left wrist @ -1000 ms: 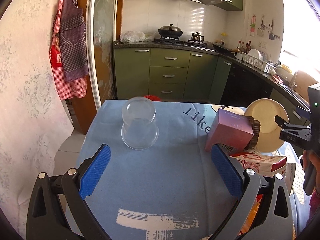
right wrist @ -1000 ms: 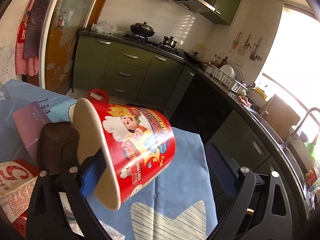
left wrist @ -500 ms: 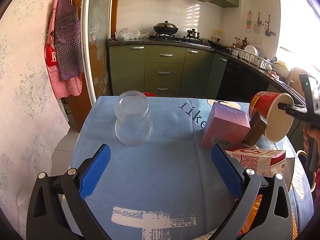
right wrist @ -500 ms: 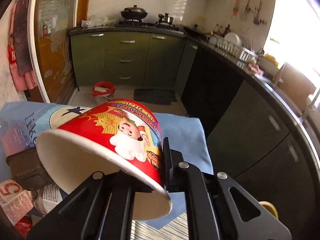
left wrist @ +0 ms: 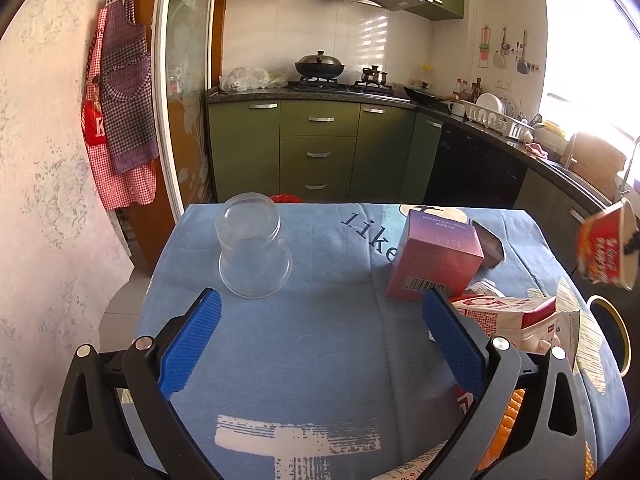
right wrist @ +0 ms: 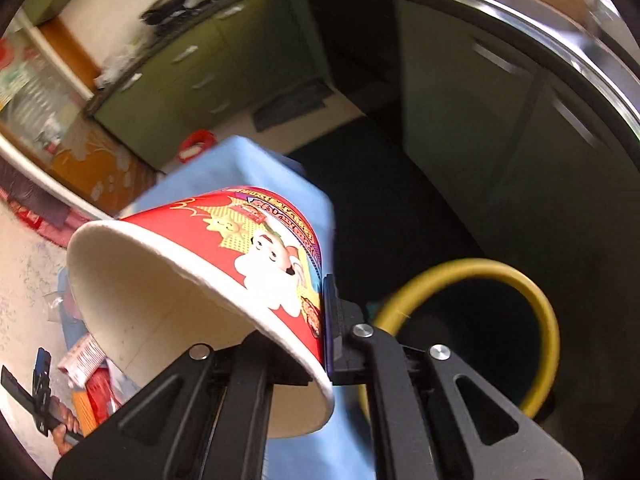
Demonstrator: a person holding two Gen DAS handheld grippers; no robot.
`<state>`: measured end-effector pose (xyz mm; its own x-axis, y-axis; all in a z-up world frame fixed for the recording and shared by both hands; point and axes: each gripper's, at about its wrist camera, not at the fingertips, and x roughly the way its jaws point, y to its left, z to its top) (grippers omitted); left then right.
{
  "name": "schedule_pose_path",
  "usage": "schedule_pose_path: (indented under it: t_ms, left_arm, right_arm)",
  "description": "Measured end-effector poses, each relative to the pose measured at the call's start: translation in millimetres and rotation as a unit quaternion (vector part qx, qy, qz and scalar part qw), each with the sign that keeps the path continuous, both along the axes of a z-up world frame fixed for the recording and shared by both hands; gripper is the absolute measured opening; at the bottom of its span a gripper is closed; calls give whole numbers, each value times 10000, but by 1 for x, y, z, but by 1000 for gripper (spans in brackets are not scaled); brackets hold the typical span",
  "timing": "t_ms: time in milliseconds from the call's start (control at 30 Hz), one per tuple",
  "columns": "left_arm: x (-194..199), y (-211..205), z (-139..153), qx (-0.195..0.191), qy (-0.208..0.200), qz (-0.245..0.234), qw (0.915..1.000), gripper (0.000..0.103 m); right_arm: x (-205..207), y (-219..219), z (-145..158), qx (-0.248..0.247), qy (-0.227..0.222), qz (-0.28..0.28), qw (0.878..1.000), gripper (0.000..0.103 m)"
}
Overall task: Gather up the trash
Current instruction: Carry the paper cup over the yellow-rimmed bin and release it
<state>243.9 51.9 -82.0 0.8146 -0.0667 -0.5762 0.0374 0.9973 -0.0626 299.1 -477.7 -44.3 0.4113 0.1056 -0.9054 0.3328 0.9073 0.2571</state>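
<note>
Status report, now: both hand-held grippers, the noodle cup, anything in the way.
Right hand-held gripper shut on noodle cup rim. Cup off table, beside yellow-rimmed bin. Left hand-held gripper open, empty. Path unobstructed.

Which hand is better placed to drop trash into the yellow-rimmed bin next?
Right. The right gripper is shut on the red noodle cup's rim near the bin; the left gripper is open, empty.

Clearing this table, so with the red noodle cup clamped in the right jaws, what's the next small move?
Probably carry the red noodle cup on over the yellow-rimmed bin, then open. The right gripper pinches its rim, and the bin sits just beyond the blue tablecloth.
</note>
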Motion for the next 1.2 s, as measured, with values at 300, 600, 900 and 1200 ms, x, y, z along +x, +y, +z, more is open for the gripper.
schedule_pose_path:
  t_ms: [300, 600, 900, 1200]
  left_arm:
    - [-3, -4, 4, 57, -162, -8, 9999, 99]
    - [-1, -5, 0, 108, -111, -20, 9999, 99]
    - [3, -8, -2, 180, -40, -47, 9998, 99]
    - [11, 13, 18, 287, 6, 145, 9995, 99]
  right_arm:
    - [-66, -91, -59, 129, 1499, -670, 9863, 4]
    - [-43, -101, -99, -2, 1981, -851, 9765, 17]
    - [-59, -74, -71, 36, 1368, -525, 9892, 18]
    - [-72, -22, -60, 238, 1003, 299, 9942, 25]
